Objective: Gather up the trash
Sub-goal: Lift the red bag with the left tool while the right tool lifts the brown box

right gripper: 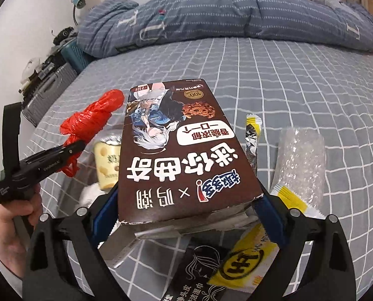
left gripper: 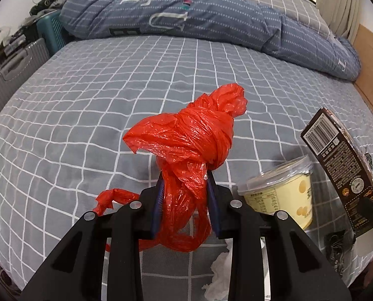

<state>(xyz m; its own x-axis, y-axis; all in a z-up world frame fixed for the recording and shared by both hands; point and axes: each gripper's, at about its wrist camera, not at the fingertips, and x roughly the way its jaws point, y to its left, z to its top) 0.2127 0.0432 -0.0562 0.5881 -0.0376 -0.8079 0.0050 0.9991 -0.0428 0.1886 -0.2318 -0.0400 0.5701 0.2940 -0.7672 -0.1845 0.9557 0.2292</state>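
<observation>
My left gripper (left gripper: 185,188) is shut on a knotted red plastic bag (left gripper: 191,138) and holds it above the grey checked bed; the bag also shows in the right wrist view (right gripper: 91,123). My right gripper (right gripper: 186,200) is shut on a brown cookie box (right gripper: 181,160) and holds it up off the bed; the box shows at the right edge of the left wrist view (left gripper: 342,165). A pale yellow cup with a clear lid (left gripper: 284,190) lies on the bed between the two grippers.
A white crumpled tissue (left gripper: 221,273) lies under the left gripper. Bubble wrap (right gripper: 301,160), yellow wrappers (right gripper: 249,260) and a black packet (right gripper: 194,276) lie by the right gripper. A blue duvet (left gripper: 186,17) is heaped at the bed's far side. A suitcase (left gripper: 13,75) stands left.
</observation>
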